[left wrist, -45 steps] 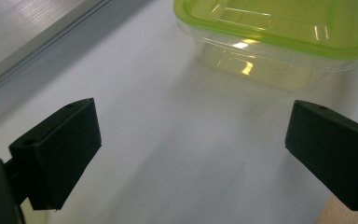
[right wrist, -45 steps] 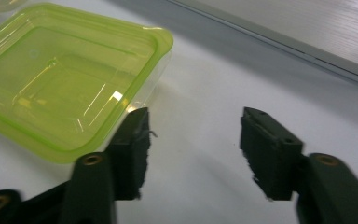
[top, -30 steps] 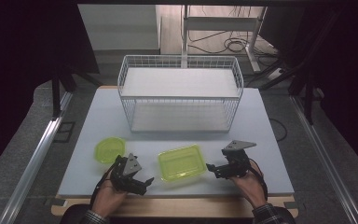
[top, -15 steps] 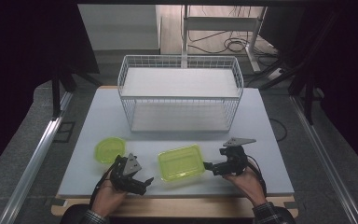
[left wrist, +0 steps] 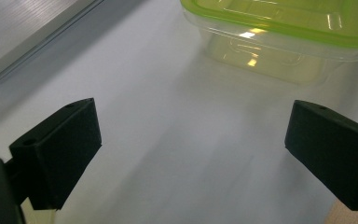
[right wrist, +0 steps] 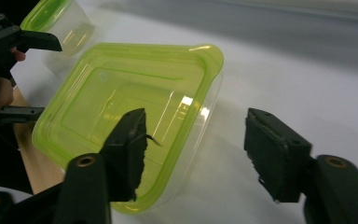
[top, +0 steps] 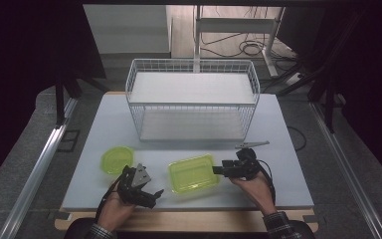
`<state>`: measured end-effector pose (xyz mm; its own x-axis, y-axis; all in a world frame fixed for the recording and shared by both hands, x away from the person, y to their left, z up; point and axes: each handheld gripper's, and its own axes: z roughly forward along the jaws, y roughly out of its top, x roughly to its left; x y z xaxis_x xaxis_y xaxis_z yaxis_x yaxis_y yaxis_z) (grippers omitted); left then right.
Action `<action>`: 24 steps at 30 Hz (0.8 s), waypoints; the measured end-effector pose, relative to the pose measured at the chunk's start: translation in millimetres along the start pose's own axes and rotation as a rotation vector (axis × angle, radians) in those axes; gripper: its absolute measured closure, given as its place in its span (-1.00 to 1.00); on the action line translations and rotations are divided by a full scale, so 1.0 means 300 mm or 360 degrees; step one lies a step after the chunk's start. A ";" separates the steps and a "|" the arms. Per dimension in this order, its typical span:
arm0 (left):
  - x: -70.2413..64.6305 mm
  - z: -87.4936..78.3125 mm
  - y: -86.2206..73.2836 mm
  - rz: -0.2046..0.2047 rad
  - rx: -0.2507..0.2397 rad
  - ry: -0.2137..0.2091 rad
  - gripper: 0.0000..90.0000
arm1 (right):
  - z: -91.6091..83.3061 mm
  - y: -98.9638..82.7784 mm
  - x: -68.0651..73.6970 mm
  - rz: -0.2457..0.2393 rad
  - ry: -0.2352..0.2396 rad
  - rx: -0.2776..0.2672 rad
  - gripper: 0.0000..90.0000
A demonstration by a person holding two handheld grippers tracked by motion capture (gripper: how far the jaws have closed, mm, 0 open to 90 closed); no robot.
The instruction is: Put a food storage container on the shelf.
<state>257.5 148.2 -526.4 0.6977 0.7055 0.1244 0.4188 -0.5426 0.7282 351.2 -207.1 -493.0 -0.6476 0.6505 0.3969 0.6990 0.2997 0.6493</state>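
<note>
Green-lidded and clear-walled, the rectangular container (top: 193, 173) sits near the table's (top: 278, 124) front edge, between both grippers. The right gripper (right wrist: 193, 140) straddles its near rim, jaws just closing but with a gap on the outer side. The left gripper (left wrist: 191, 149) hovers beside it, jaws spread wide over bare table.

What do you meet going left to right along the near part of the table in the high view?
Round green-lidded container → left gripper → rectangular green-lidded container → right gripper, whose jaws have just been closing at that container's right edge.
</note>
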 end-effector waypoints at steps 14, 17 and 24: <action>-0.002 0.004 -0.001 0.0022 0.0023 -0.0005 -0.92 | 0.068 0.025 -0.042 0.0202 0.0150 0.0100 0.37; -0.003 0.003 -0.001 0.0022 0.0023 -0.0005 -0.92 | 0.074 0.033 -0.054 0.0306 0.0214 0.0131 0.56; -0.002 0.002 -0.001 0.0029 0.0025 0.0002 -0.92 | 0.079 0.039 -0.069 0.0425 0.0359 0.0155 0.77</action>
<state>257.3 147.7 -527.3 0.7043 0.6963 0.1383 0.4153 -0.5622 0.7151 379.9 -200.5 -509.0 -0.4816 0.5478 0.6841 0.8709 0.2122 0.4432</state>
